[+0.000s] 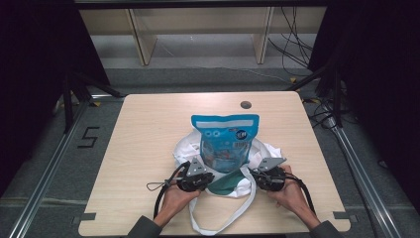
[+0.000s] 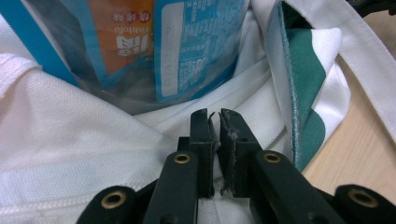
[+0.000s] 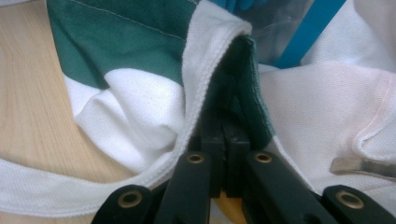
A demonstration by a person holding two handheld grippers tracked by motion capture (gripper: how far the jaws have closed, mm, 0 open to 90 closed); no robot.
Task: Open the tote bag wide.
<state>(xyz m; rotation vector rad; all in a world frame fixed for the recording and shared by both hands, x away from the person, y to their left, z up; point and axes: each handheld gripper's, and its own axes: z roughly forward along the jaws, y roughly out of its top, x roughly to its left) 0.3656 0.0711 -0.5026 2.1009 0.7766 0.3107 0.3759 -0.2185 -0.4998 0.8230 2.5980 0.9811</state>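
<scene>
Table (image 1: 148, 148) wood, shelving (image 1: 198, 29) behind; left gripper (image 1: 195, 179) and right gripper (image 1: 270, 178) each pinch bag (image 1: 185, 148) rim beside pouch (image 1: 225, 141).

A lab-like recording bay: desk (image 1: 148, 129) between metal rails (image 1: 44, 168), black curtains (image 1: 29, 59), loose cables (image 1: 292, 44), bare shelving (image 1: 198, 29)

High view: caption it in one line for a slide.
Two hand-held grippers, left and right, pinch the white-and-green tote bag around a blue snack pouch on a wooden table.
</scene>
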